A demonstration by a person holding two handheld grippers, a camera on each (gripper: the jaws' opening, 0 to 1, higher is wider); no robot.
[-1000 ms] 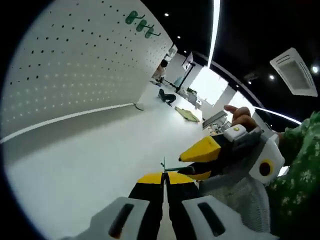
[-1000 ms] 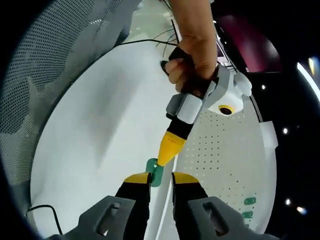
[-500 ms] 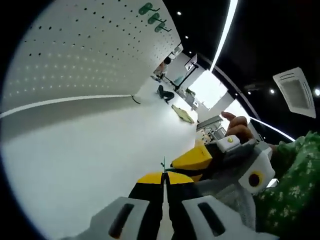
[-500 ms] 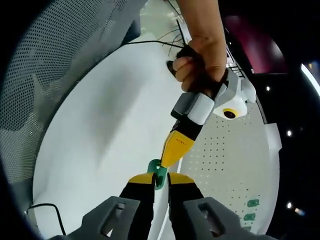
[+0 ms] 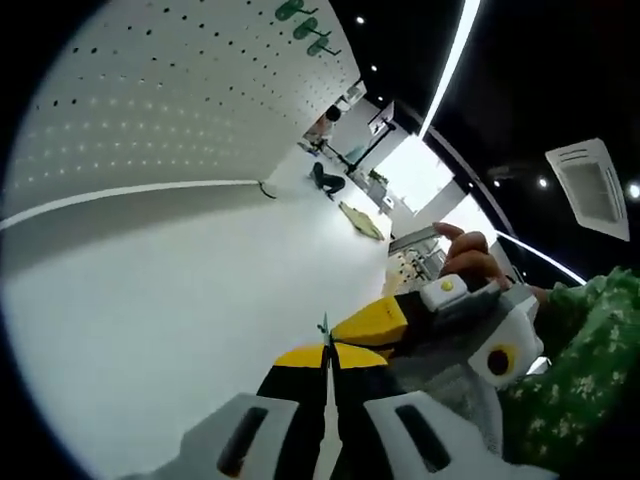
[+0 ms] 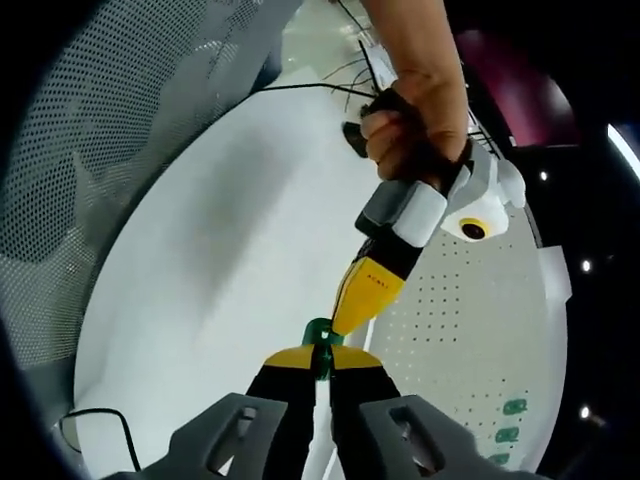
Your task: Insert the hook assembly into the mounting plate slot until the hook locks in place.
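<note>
In the left gripper view, the left gripper (image 5: 327, 352) has its yellow-tipped jaws pressed together on the thin green edge of the hook assembly (image 5: 323, 327), which pokes up just past the jaw tips. The right gripper (image 5: 372, 322) comes in from the right of those jaws, its yellow tip touching or just beside the same green piece, with a person's hand (image 5: 466, 265) on its grey body and a green patterned sleeve (image 5: 585, 375) behind it. Beyond the jaws stretches a bare white surface (image 5: 170, 300), and past that stands a white pegboard (image 5: 160, 90), the mounting plate, well apart from the jaws, with three green hooks (image 5: 303, 22) already hanging near its far upper end. In the right gripper view, the right gripper (image 6: 320, 362) has its jaws closed to a narrow slit on the green hook assembly (image 6: 320, 335), whose rounded end stands just above the jaw tips. The left gripper (image 6: 368, 290) reaches down from above, its yellow tip meeting the green piece right at the jaw tips, gripped by a hand (image 6: 415, 130). To the right of the jaws lies the pegboard (image 6: 470, 330), with green hooks (image 6: 512, 420) at its lower right; to the left of the jaws the white surface (image 6: 210, 260) spreads out, edged by a grey mesh panel (image 6: 90, 150) and a black cable (image 6: 100, 425).
</note>
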